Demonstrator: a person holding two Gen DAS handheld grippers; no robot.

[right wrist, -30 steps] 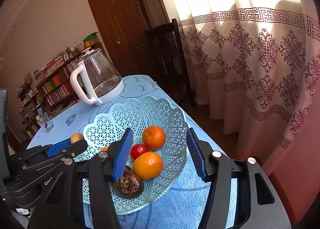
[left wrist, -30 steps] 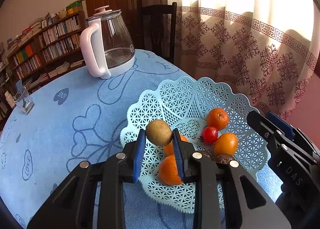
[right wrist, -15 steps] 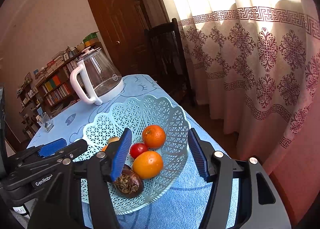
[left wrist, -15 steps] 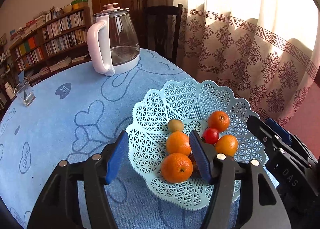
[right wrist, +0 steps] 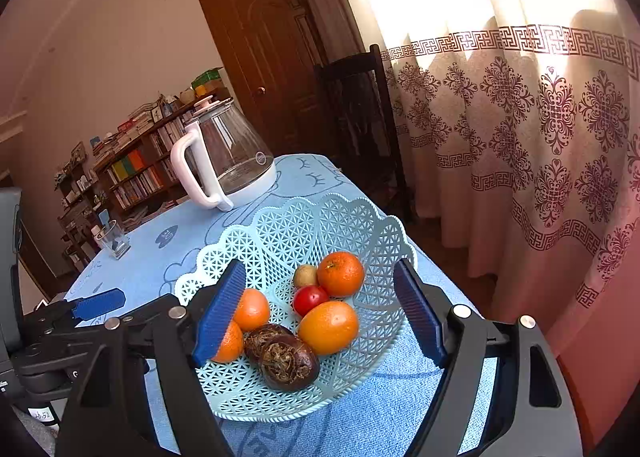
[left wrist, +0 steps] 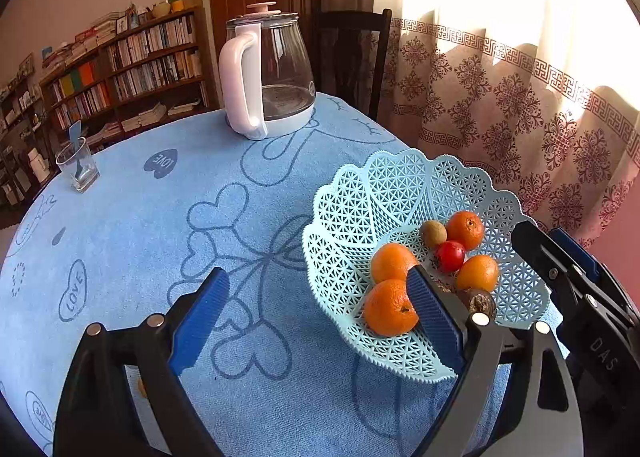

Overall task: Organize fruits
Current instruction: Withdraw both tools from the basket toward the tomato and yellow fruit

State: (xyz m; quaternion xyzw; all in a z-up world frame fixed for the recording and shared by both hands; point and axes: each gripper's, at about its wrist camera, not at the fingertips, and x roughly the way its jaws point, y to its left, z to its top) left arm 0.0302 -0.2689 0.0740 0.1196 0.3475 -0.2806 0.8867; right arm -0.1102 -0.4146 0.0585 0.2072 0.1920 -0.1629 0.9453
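So the kiwi that was pinched in the left claw a second ago is out of it now and sitting in the basket, tucked at about 10 o'clock from the small red fruit and touching the far orange. The left claw has also slid off to the side, so most of what sits between its blue pads is bare blue cloth instead of basket.

Left claw is spread wide and its jaws are opening; nothing is gripped. Its right pad overlaps the near rim of the basket in view, in front of two oranges; can't tell if it actually touches them.

Right claw is opening too, wider than before, empty, with the fruit pile framed between its pads: oranges, the red one, the kiwi, and two dark wrinkly fruits at 6 o'clock in the basket.

Room-wise: the basket sits near the bench edge on the curtain side. A big open stretch of cloth runs toward the kettle at 12 and the glass at 10, both well apart from the basket.
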